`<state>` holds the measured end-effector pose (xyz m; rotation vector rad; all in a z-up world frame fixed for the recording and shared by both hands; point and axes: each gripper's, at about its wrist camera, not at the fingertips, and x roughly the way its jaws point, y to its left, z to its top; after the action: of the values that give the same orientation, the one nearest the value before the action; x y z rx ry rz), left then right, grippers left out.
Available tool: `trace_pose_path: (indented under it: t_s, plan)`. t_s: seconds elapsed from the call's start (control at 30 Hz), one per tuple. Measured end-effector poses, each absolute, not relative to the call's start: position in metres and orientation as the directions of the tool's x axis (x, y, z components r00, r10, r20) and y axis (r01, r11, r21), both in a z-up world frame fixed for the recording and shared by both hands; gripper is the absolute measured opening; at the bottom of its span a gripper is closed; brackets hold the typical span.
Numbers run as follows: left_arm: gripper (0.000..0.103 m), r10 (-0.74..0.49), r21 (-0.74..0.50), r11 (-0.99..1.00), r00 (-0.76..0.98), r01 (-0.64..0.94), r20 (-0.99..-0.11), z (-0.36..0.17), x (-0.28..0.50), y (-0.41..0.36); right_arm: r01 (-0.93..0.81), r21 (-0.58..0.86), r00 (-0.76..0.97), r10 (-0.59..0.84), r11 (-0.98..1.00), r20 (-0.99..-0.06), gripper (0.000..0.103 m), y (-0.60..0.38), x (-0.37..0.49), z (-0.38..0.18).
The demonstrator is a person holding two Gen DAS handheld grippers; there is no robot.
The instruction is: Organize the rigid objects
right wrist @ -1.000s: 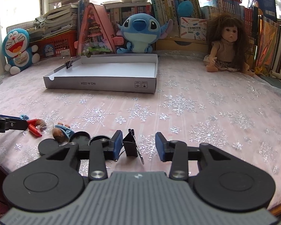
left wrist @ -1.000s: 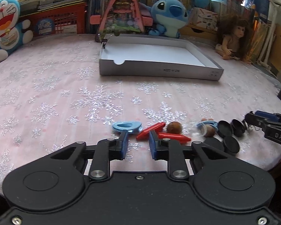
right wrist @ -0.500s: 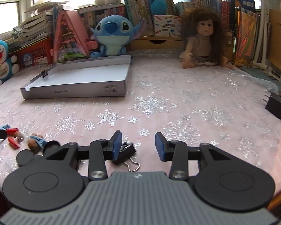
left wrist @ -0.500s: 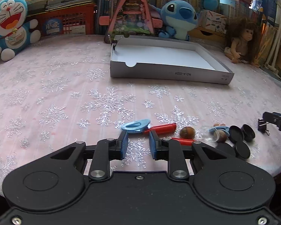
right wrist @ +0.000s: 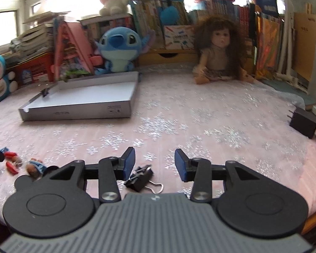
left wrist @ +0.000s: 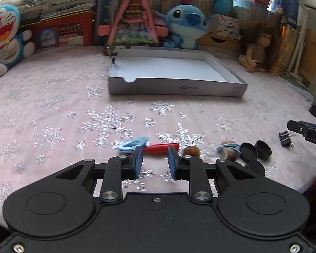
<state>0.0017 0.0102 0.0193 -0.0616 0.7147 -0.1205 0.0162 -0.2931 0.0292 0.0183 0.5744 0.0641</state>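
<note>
My left gripper [left wrist: 153, 160] is open and empty, just short of a red clip [left wrist: 161, 148] and a light blue clip [left wrist: 132, 144] on the pink snowflake cloth. A brown nut-like ball [left wrist: 191, 150], a small figure [left wrist: 229, 149] and black round caps [left wrist: 256, 150] lie to their right. My right gripper [right wrist: 154, 164] is open and empty over a black binder clip [right wrist: 139, 179] lying on the cloth between its fingers; that clip also shows in the left wrist view [left wrist: 285, 139]. An open white box [left wrist: 174, 71] stands further back, also in the right wrist view [right wrist: 84, 97].
Plush toys, a Stitch [left wrist: 185, 27] and a Doraemon [left wrist: 4, 40], a doll [right wrist: 219, 52], a pink triangular toy [left wrist: 134, 21] and books line the back. A black power adapter [right wrist: 303, 124] lies at the right edge. A binder clip [left wrist: 113, 58] sits on the box's far left corner.
Both grippers have drawn back from the objects. The binder clip, upright between the right fingers a second ago, now lies tipped over on the cloth. The left jaws have opened slightly.
</note>
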Motion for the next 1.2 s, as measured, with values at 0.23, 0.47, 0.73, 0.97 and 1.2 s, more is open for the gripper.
trace_pose_path:
  t_s: [0.23, 0.47, 0.73, 0.97, 1.2]
  plan:
    - [0.025, -0.115, -0.081, 0.993, 0.743, 0.082, -0.659, 0.016, 0.009, 0.004, -0.136, -0.003, 0.833, 0.113, 0.991, -0.542, 0.057, -0.28, 0.012, 0.027]
    - [0.04, -0.11, -0.062, 0.994, 0.746, 0.092, -0.657, 0.017, 0.016, 0.0, -0.146, -0.009, 0.817, 0.116, 0.989, -0.565, 0.059, -0.277, 0.013, 0.021]
    - [0.042, -0.099, -0.053, 0.995, 0.732, 0.086, -0.674, 0.009, 0.024, -0.005, -0.151, -0.006, 0.808, 0.12, 0.988, -0.577, 0.06, -0.277, 0.015, 0.016]
    - [0.043, -0.089, -0.045, 0.996, 0.733, 0.079, -0.674, 0.007, 0.028, -0.008, -0.152, 0.002, 0.799, 0.125, 0.988, -0.588, 0.06, -0.278, 0.017, 0.01]
    - [0.043, -0.091, -0.049, 0.996, 0.736, 0.078, -0.671, 0.007, 0.03, -0.009, -0.15, 0.008, 0.797, 0.126, 0.989, -0.59, 0.062, -0.279, 0.018, 0.009]
